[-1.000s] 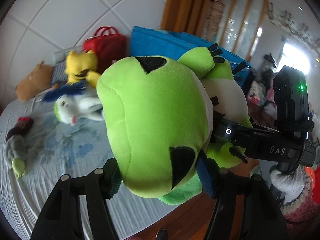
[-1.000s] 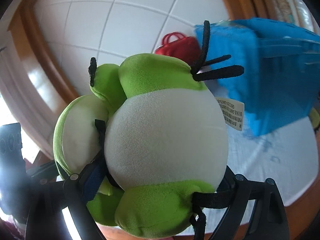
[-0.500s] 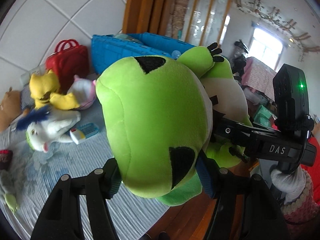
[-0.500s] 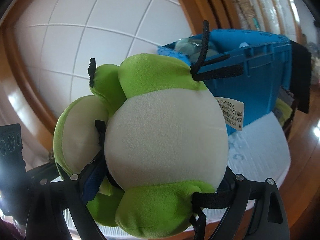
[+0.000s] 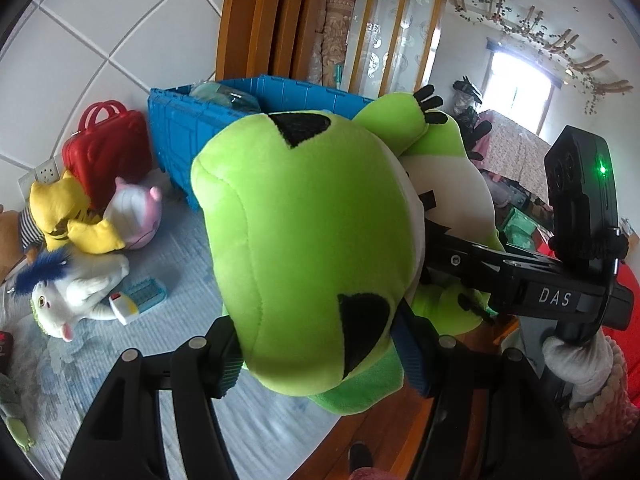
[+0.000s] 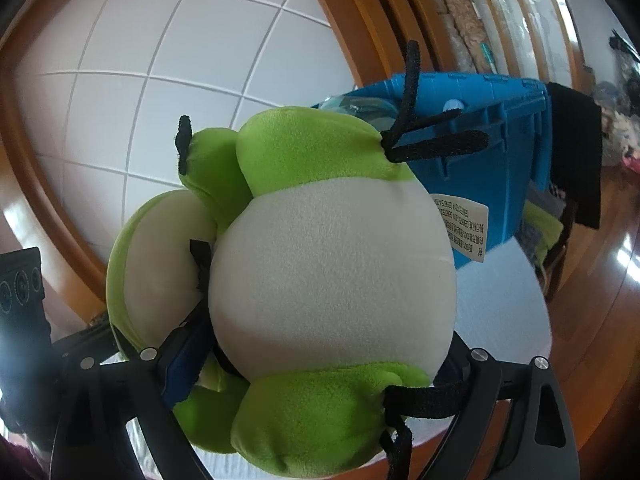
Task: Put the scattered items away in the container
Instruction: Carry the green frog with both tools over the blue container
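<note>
A large green frog plush [image 5: 304,248] with a white belly [image 6: 332,276] is held in the air by both grippers. My left gripper [image 5: 320,356] is shut on its head. My right gripper [image 6: 316,364] is shut on its body; it also shows from the side in the left wrist view [image 5: 520,280]. The blue crate [image 5: 192,128] stands behind the frog on the bed, with clear items inside, and shows in the right wrist view [image 6: 492,152] too.
On the blue-patterned bed [image 5: 180,248] lie a red toy case [image 5: 104,152], a yellow plush [image 5: 64,216], a pink-and-white plush [image 5: 136,212], a white horse plush [image 5: 76,300] and a small toy phone [image 5: 140,296]. A wooden floor [image 6: 600,280] lies beyond the bed edge.
Both grippers have carried the frog towards the crate, which now looks larger and nearer in both views. The grip on the frog is unchanged.
</note>
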The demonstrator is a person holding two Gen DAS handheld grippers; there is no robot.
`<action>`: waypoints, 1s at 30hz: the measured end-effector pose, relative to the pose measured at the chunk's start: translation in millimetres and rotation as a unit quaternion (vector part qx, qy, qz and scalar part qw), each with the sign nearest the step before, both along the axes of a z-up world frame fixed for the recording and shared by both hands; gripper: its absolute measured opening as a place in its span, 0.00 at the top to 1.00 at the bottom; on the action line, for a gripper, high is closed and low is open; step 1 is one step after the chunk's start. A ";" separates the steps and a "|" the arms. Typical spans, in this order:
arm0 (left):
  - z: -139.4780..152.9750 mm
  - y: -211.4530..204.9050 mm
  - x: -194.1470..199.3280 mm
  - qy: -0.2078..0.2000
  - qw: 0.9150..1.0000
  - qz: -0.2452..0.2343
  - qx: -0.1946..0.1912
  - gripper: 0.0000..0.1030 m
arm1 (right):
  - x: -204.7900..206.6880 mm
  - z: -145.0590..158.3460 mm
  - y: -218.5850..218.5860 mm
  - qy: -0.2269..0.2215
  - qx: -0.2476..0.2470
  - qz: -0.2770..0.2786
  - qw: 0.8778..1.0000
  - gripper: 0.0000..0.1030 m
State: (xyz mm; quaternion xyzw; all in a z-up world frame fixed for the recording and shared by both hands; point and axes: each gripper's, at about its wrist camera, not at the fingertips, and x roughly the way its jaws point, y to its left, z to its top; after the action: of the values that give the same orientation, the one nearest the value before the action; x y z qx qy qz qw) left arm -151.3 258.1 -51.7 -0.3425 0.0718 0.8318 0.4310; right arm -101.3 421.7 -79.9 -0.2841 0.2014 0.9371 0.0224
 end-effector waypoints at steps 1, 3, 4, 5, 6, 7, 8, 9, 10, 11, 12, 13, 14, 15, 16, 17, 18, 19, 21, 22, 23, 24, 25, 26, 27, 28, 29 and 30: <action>1.2 9.7 2.1 0.002 1.000 0.005 0.001 0.38 | -3.0 0.5 9.6 0.002 0.001 0.004 1.000 0.09; 3.7 30.4 6.1 0.004 1.000 0.017 0.004 0.38 | -4.1 2.6 28.0 0.005 0.005 0.015 1.000 0.09; 5.2 41.5 8.1 0.005 1.000 0.023 0.005 0.38 | -4.6 5.7 38.2 0.006 0.006 0.022 1.000 0.09; 7.1 51.7 9.6 0.008 1.000 0.027 0.006 0.38 | -6.2 9.2 48.3 0.007 0.008 0.028 1.000 0.09; 9.3 61.4 10.4 0.009 0.999 0.032 0.008 0.38 | -7.6 12.7 59.8 0.008 0.012 0.034 0.999 0.09; 11.5 71.2 11.2 0.010 0.999 0.036 0.009 0.38 | -8.2 16.2 69.4 0.010 0.015 0.040 0.999 0.09; 13.9 80.7 11.3 0.010 0.999 0.040 0.011 0.38 | -9.4 20.2 79.1 0.010 0.020 0.046 0.999 0.09; 17.5 90.2 10.2 0.009 0.999 0.044 0.015 0.38 | -11.2 24.3 90.1 0.011 0.024 0.051 0.998 0.09; 22.5 99.0 8.5 0.008 0.999 0.048 0.019 0.38 | -12.7 28.8 98.7 0.011 0.028 0.056 0.998 0.09; 27.7 105.9 6.6 0.010 0.998 0.050 0.021 0.38 | -15.0 34.9 105.6 0.014 0.032 0.060 0.998 0.09; 33.6 112.8 4.3 0.013 0.998 0.052 0.024 0.38 | -18.1 42.1 112.8 0.018 0.035 0.065 0.997 0.09; 41.2 119.8 0.8 0.019 0.998 0.054 0.026 0.38 | -21.1 49.3 119.9 0.022 0.039 0.069 0.997 0.09; 50.5 127.3 -4.4 0.026 0.998 0.054 0.028 0.38 | -25.0 57.5 128.1 0.028 0.042 0.073 0.996 0.09; 60.5 134.5 -11.0 0.031 0.998 0.054 0.030 0.38 | -29.6 66.4 137.1 0.035 0.044 0.077 0.995 0.09; 67.7 139.0 -16.7 0.034 0.997 0.055 0.033 0.38 | -34.9 74.0 145.3 0.043 0.046 0.079 0.995 0.09; 75.0 143.7 -23.2 0.038 0.997 0.055 0.035 0.38 | -41.5 82.1 152.2 0.051 0.047 0.082 0.994 0.09; 83.4 148.7 -31.3 0.044 0.997 0.056 0.037 0.38 | -48.8 91.5 158.8 0.060 0.049 0.085 0.993 0.09; 91.3 153.4 -40.2 0.051 0.996 0.057 0.039 0.38 | -55.5 99.9 164.4 0.067 0.050 0.088 0.993 0.09; 104.3 162.2 -59.0 0.062 0.995 0.060 0.042 0.38 | -70.7 115.2 174.5 0.082 0.051 0.093 0.991 0.09; 109.5 165.9 -68.1 0.066 0.995 0.062 0.044 0.38 | -81.8 121.7 179.3 0.088 0.053 0.095 0.990 0.09; 113.5 168.8 -77.2 0.070 0.994 0.063 0.045 0.38 | -92.9 126.2 183.5 0.094 0.056 0.096 0.989 0.09; 117.8 172.1 -88.3 0.076 0.994 0.065 0.048 0.38 | -103.9 130.8 187.6 0.099 0.059 0.098 0.988 0.09; 121.5 175.2 -99.4 0.079 0.993 0.066 0.049 0.38 | -113.8 135.1 190.4 0.103 0.060 0.100 0.988 0.09; 124.3 178.0 -110.4 0.081 0.993 0.068 0.051 0.38 | -124.3 139.2 192.4 0.107 0.061 0.102 0.987 0.09; 127.1 180.8 -121.4 0.083 0.993 0.070 0.052 0.38 | -136.3 143.3 194.8 0.110 0.063 0.105 0.986 0.09; 129.4 183.7 -132.6 0.084 0.992 0.072 0.053 0.38 | -146.7 147.7 196.1 0.112 0.064 0.107 0.986 0.09; 130.7 186.6 -143.1 0.084 0.992 0.074 0.053 0.37 | -156.5 150.9 197.8 0.114 0.065 0.109 0.985 0.09; 131.1 190.1 -154.3 0.084 0.992 0.077 0.051 0.37 | -167.5 152.1 200.4 0.115 0.065 0.112 0.985 0.09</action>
State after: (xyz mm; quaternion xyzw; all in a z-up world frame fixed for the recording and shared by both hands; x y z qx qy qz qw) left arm -305.6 448.1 79.4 -0.2536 0.0384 0.8906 0.3754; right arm -268.8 622.0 72.2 -0.1935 0.1081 0.9712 -0.0874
